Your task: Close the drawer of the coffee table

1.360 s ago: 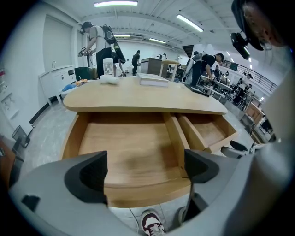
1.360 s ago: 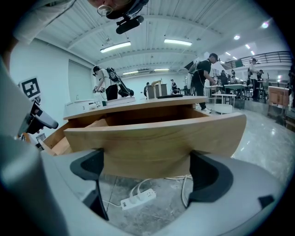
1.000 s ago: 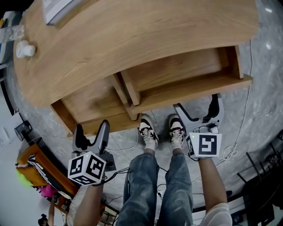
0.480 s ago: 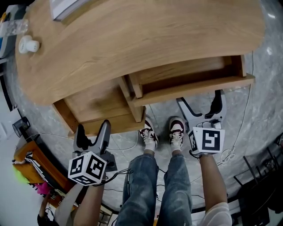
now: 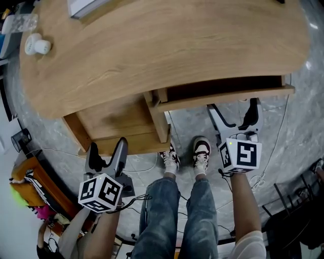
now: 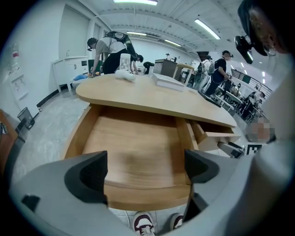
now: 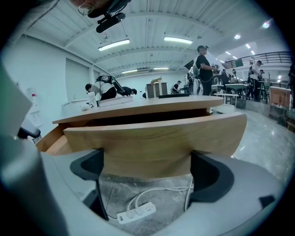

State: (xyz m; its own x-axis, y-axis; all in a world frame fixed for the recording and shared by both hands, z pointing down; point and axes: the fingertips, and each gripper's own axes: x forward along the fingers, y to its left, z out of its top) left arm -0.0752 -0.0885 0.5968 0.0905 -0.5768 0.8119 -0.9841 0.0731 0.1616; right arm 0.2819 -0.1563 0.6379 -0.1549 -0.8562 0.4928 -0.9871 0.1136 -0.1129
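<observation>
Head view looks down on a curved wooden counter with two drawers on its near side. The right drawer is almost in: only a narrow dark gap shows between its front panel and the counter's edge. The left drawer stands pulled far out, its bare wooden bottom in view.

The right hand-held gripper is released, jaws apart, with their tips right at the right drawer's front panel. In the right gripper view that panel fills the space above and between the two dark pads of the hand-held gripper. Nothing is clamped, and whether the tips actually touch the wood cannot be told. Under the panel a white power strip lies on the grey marbled floor.

The left hand-held gripper is released too, jaws wide apart and empty, hovering just in front of the left drawer's near edge. The left gripper view shows the jaws with the open left drawer beyond them.

The person's two shoes stand on the floor between the hand-held grippers, near the drawer fronts. On the counter's far left lie a small white object and a book.
</observation>
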